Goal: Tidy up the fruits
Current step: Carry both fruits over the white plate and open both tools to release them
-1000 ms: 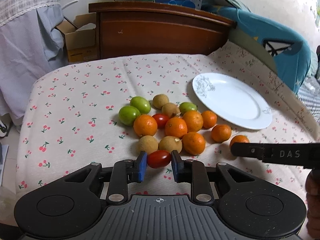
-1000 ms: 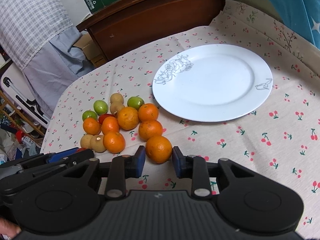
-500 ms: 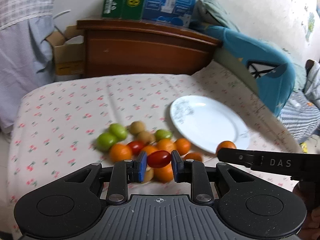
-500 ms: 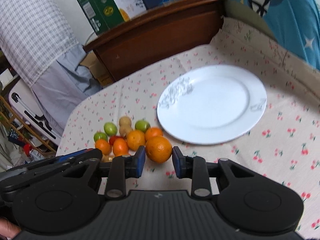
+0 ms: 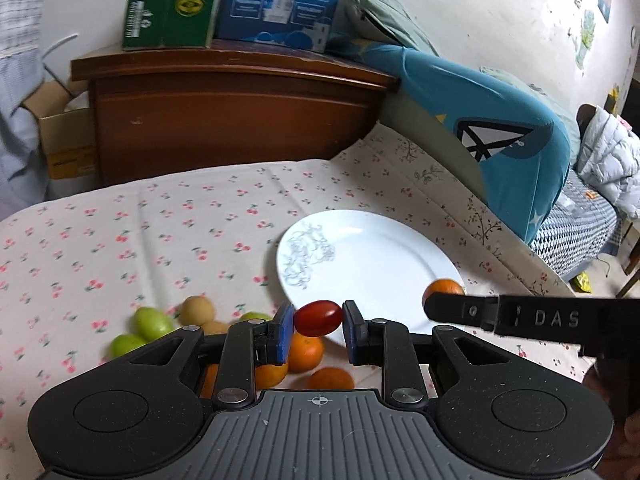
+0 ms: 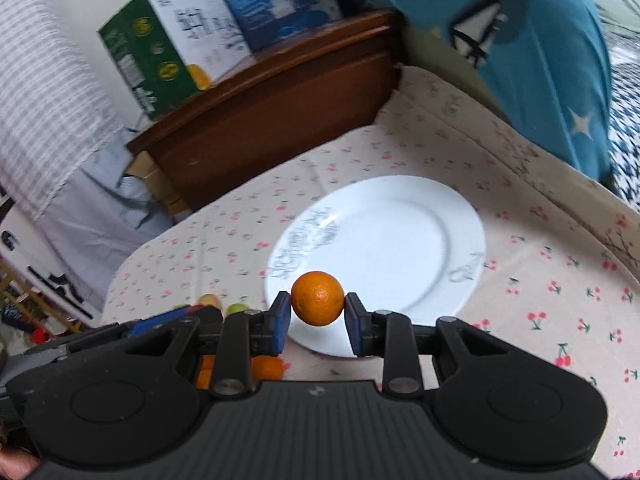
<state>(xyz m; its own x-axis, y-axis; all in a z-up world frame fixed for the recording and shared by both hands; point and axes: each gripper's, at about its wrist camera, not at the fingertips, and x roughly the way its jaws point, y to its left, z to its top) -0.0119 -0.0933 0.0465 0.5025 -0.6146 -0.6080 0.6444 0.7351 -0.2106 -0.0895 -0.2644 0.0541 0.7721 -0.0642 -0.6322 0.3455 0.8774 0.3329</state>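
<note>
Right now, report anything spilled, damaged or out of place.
Nothing stands out. The left gripper holds a red tomato, the right gripper an orange; the white plate is bare and intact, the other fruit loose on the cloth.

Beside the white plate (image 5: 372, 256), most of the fruit pile (image 5: 304, 354) is hidden behind the left gripper (image 5: 318, 322) body; perhaps three oranges show in part. In the right wrist view the plate's (image 6: 400, 240) near rim and the cloth (image 6: 540, 280) are blurred.
</note>
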